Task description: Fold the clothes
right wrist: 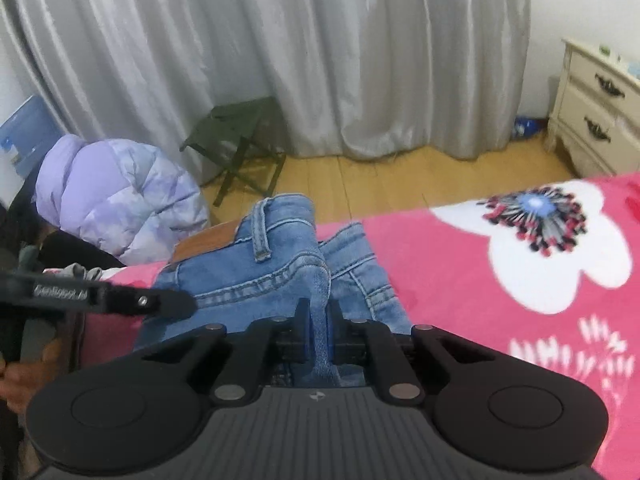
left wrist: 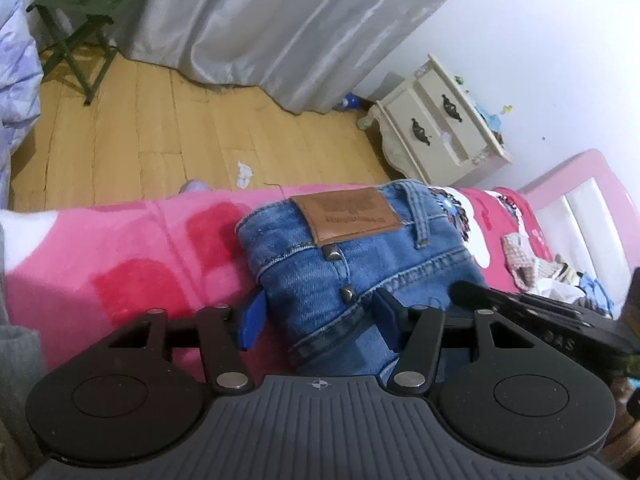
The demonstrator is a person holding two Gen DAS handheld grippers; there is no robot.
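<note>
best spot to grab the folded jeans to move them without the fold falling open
Judging by the pose, grip the thick folded bundle of the jeans across its width near the waistband, just below the leather patch, coming in from the near edge of the bed. There the layers stack, so one pinch should hold them together.

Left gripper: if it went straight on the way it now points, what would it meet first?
The folded jeans. The left gripper already straddles that bundle with its jaws apart, so going on would probably push into the denim near the leather patch. Depth is unclear.
</note>
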